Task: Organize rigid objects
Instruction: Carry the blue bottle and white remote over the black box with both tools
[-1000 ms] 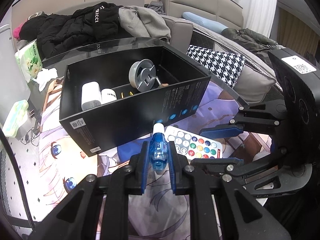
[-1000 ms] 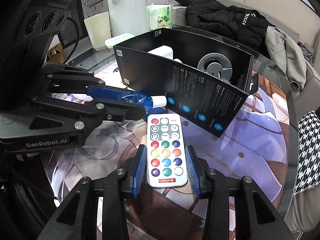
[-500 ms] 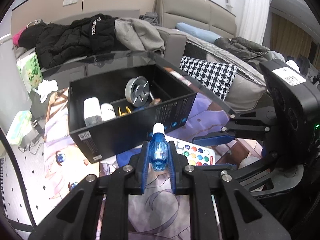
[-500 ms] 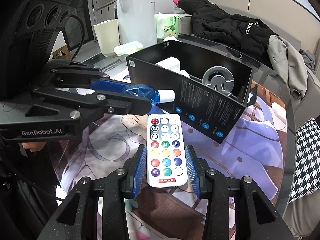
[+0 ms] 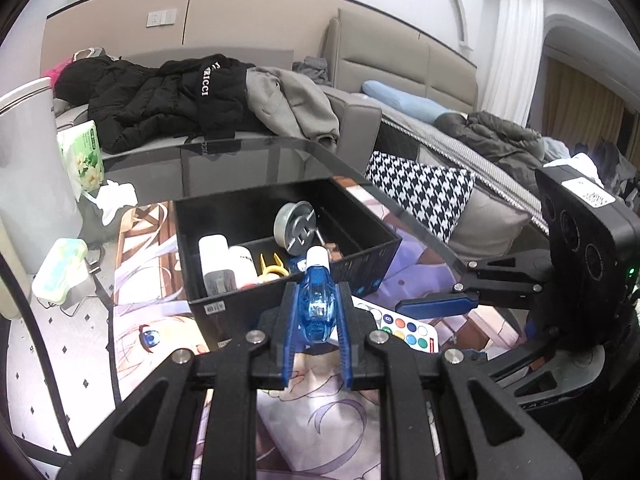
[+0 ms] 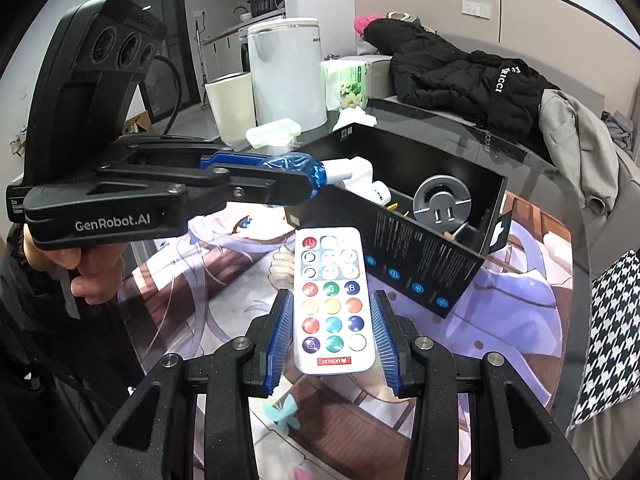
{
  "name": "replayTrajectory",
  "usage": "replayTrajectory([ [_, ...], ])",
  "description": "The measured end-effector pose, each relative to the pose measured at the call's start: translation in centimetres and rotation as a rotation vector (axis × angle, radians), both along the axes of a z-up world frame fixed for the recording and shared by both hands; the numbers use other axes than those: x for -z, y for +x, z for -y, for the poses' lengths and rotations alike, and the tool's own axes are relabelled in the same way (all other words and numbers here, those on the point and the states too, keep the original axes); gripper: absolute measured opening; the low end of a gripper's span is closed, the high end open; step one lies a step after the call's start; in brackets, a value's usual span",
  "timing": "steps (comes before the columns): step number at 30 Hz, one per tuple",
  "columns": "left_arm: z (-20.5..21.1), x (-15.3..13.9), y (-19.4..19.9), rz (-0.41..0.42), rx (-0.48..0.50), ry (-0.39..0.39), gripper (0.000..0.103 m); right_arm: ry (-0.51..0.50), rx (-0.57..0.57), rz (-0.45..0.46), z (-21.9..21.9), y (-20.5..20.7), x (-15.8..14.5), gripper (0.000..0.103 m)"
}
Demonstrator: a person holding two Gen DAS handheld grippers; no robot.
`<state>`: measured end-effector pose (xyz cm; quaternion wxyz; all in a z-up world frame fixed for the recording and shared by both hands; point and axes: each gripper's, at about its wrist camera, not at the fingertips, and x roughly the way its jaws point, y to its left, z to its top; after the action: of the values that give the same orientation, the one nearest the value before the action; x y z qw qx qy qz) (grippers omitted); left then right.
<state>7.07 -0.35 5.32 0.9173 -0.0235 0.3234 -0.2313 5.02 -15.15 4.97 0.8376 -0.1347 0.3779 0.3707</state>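
The left tool (image 5: 316,316) is clamped on a small blue bottle (image 5: 317,300) with a white cap, held in the air at the near wall of the black box (image 5: 256,300), cap pointing into it. The right tool (image 6: 331,340) carries a white remote (image 6: 331,300), its pads closed against the remote's long edges, above the worktop (image 6: 520,320) just short of the box. The step in hand looks like delivery of the bottle. The next move calls for carrying it over the wall, lowering it into a free spot beside the white containers (image 5: 224,260) and grey disc (image 5: 296,224), then releasing; the remote would likely follow.
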Motion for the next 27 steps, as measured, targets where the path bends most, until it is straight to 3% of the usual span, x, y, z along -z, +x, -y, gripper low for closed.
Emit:
replayTrajectory([
  [13,-2.0,-1.0,0.3,0.04,-0.077,-0.026,0.015,0.075,0.05,0.049,0.7,1.1,-2.2,0.04],
  [27,-2.1,-1.6,1.9,0.077,-0.156,0.007,0.015,0.141,0.129,0.106,1.4,3.1,-4.2,0.04],
])
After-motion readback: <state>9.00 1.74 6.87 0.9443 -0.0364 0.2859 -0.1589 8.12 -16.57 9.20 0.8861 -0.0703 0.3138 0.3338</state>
